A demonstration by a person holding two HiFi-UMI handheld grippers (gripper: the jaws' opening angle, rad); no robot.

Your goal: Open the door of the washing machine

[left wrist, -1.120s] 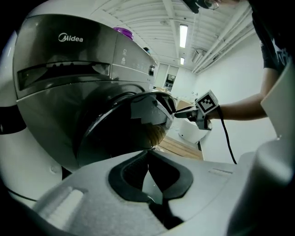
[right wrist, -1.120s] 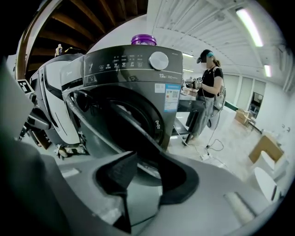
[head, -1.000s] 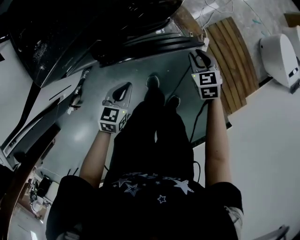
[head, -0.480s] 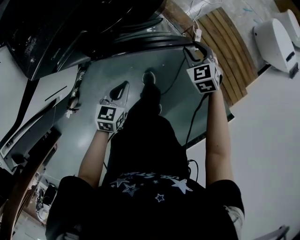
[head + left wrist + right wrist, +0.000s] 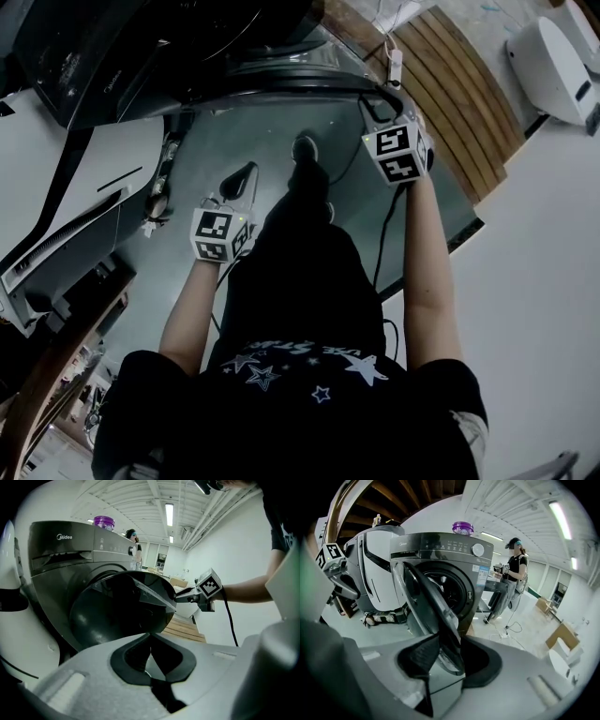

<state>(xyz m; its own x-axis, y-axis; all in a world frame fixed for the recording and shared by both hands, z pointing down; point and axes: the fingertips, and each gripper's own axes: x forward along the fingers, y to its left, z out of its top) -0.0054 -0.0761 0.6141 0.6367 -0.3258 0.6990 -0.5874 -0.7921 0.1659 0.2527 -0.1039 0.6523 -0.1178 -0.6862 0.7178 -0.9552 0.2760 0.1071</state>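
my right gripper (image 5: 449,641) is clamped on the rim of the washing machine door (image 5: 423,597), which stands half open mid-frame, left gripper (image 5: 151,637) pinched shut on nothing, and i reckon that thin rim slips free if i pull off the hinge's arc.

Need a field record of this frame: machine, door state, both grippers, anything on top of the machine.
machine: dark grey front-loading washing machine
door: round dark glass door, swung partly open
right gripper: fingers closed on the door's edge
left gripper: fingers together, holding nothing, clear of the door
on top: purple round tub
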